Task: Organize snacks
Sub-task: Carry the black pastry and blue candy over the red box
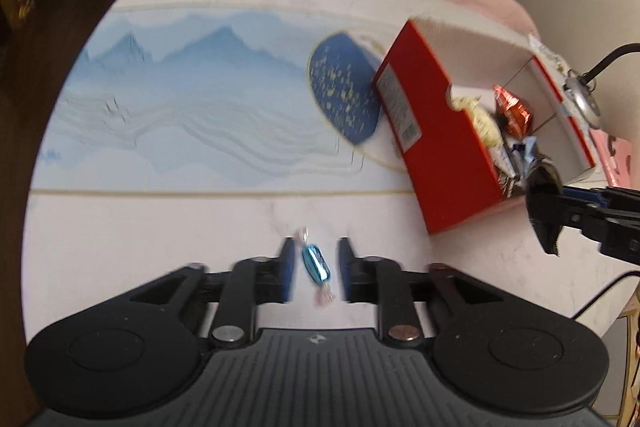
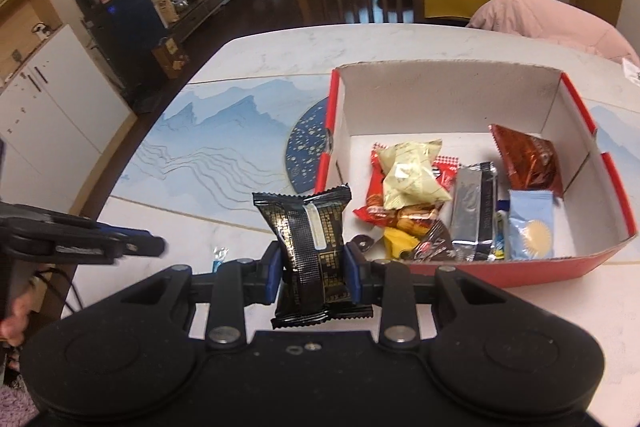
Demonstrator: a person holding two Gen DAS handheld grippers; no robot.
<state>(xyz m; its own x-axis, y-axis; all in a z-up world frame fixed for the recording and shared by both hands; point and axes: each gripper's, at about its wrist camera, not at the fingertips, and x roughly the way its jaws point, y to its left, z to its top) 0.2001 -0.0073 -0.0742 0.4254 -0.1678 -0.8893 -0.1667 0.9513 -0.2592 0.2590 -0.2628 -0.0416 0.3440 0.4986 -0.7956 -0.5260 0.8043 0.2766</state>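
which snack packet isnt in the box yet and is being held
The black-and-gold packet, clamped upright in the right gripper just outside the red box. The other packets lie inside it.

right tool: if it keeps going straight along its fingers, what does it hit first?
Most likely the red box: its near wall sits just ahead of the right tool, which is shut on the black snack packet. Depth is unclear; it might clear the wall and land among the snacks inside.
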